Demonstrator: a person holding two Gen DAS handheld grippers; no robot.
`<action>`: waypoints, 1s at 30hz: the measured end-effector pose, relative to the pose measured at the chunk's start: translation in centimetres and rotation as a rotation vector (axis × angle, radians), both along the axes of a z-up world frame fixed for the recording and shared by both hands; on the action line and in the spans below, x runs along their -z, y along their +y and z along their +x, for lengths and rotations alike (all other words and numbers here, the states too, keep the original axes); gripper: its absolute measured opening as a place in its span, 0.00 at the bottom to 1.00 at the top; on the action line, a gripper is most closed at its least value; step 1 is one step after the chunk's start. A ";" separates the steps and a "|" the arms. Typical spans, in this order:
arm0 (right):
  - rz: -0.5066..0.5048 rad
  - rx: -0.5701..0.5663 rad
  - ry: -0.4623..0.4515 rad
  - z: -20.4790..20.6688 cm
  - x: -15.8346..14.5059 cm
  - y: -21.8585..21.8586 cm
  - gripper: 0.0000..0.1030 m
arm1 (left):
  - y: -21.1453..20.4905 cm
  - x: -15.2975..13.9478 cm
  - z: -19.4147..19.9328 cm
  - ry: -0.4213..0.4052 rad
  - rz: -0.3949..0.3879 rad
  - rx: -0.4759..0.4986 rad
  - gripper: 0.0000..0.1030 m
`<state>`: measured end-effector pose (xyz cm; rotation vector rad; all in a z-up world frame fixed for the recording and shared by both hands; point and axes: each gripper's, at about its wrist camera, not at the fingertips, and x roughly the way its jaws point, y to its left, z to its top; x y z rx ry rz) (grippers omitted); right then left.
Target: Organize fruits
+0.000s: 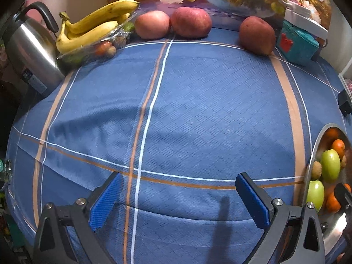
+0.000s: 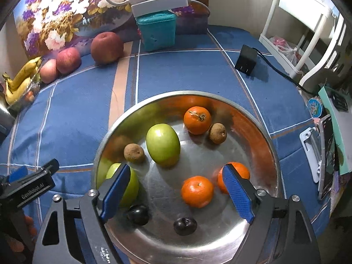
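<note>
From the left wrist we saw only a sliver of the metal bowl (image 1: 313, 165) at the right edge, its fruit cut off; our right wrist showed it whole, holding two green fruits, three oranges (image 2: 197, 191), two brown fruits and two dark ones we could not identify. Our right gripper (image 2: 179, 192) hung released above it, one green fruit (image 2: 132, 182) half hidden behind its left finger. Our left gripper (image 1: 179, 200) gaped empty over bare blue cloth (image 1: 198, 110), with apples (image 1: 191, 22) and bananas (image 1: 92, 27) far off.
</note>
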<state>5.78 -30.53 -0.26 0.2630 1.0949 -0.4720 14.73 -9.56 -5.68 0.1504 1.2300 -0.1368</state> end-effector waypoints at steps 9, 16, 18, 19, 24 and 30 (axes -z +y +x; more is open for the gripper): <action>0.031 -0.023 -0.034 0.2 -0.5 1.5 0.83 | 0.8 -1.1 -2.1 -0.133 0.192 -0.016 1.00; 0.016 -0.034 -0.041 0.5 -0.6 2.3 0.83 | 1.7 -0.9 -2.8 -0.143 0.222 -0.049 1.00; 0.015 -0.032 -0.045 0.5 -0.6 2.4 0.83 | 2.0 -0.8 -2.9 -0.132 0.210 -0.057 1.00; 0.019 -0.030 -0.048 0.4 -0.6 2.4 0.83 | 2.1 -0.7 -3.1 -0.127 0.205 -0.061 1.00; 0.048 -0.026 -0.050 -0.6 -0.6 3.2 0.83 | 2.7 0.0 -4.3 -0.069 0.182 -0.054 1.00; 0.047 -0.037 -0.057 -2.7 -0.8 4.4 0.83 | 3.6 -0.4 -5.8 -0.040 0.174 -0.056 1.00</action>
